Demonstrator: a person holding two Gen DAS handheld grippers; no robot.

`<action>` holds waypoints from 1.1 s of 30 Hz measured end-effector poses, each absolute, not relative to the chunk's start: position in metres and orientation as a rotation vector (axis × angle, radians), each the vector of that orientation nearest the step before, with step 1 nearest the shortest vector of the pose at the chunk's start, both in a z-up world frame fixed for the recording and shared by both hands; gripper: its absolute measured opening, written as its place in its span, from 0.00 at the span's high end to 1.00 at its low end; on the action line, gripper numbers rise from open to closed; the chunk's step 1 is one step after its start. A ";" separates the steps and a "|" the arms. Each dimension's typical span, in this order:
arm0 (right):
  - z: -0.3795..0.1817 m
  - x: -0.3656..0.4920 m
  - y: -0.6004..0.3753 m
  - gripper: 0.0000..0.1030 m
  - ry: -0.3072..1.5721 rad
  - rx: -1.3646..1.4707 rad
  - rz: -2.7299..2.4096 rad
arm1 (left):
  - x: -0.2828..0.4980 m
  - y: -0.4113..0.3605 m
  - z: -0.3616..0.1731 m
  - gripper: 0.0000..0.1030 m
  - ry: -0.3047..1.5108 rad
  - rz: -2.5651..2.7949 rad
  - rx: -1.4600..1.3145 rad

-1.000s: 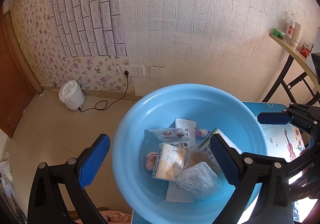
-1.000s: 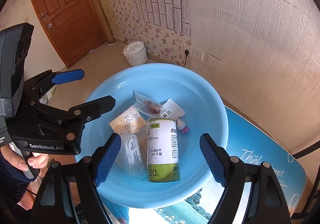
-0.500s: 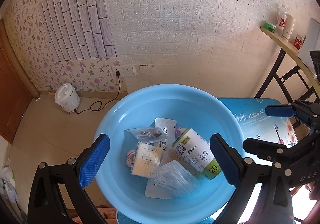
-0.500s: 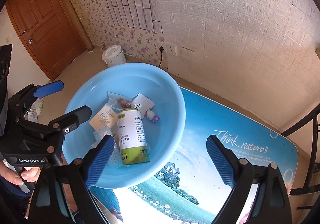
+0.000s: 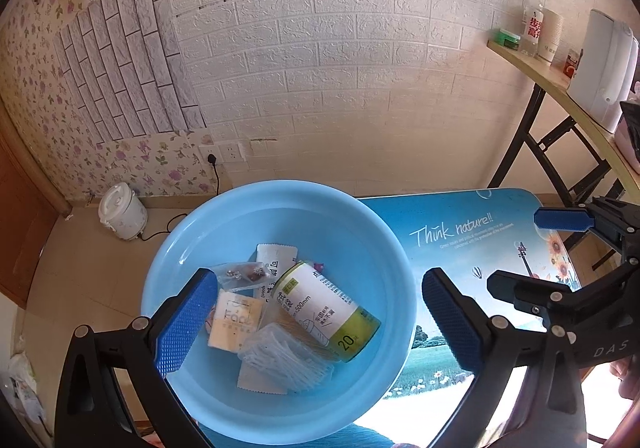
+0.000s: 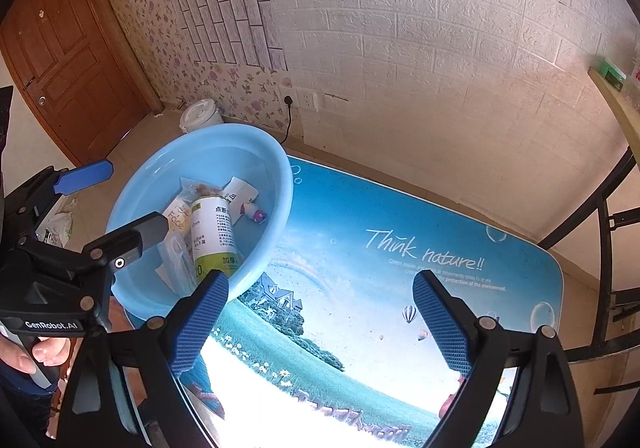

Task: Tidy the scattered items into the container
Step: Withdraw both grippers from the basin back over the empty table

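A light blue basin (image 5: pixel 372 240) sits on the left end of the table; it also shows in the right wrist view (image 6: pixel 276 167). Inside lie a white roll with a green band (image 5: pixel 326 306), a beige packet (image 5: pixel 236 322), a clear bag of cotton swabs (image 5: pixel 284 358), a white sachet (image 5: pixel 276 260) and a small clear bag (image 5: pixel 240 274). My left gripper (image 5: pixel 316 324) is open and empty above the basin. My right gripper (image 6: pixel 320 324) is open and empty over the table, right of the basin.
The table top (image 6: pixel 400 232) has a blue landscape print with "Think nature!!". A white rice cooker (image 5: pixel 120 213) stands on the floor by the wall. A side shelf (image 5: pixel 560 79) with bottles and a white appliance is at the right. A wooden door (image 6: pixel 68 59) is at the left.
Both grippers have pulled back and away from the basin. The right gripper has swung right over the bare table. The roll lies in the basin.
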State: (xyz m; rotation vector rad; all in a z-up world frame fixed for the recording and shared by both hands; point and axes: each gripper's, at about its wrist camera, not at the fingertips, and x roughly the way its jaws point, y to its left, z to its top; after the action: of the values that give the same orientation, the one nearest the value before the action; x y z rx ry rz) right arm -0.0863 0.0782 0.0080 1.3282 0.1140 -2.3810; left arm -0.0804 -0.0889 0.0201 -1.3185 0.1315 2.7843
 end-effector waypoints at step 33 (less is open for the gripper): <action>0.007 -0.045 0.178 0.08 -0.080 1.425 -2.494 | -0.055 -0.019 0.033 0.00 0.176 2.726 -1.349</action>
State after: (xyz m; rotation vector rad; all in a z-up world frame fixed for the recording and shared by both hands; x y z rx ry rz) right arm -0.0454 0.1782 0.0072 1.4254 -0.0802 -2.4943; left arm -0.0552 -0.0189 0.0325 -1.3487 0.1756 2.7259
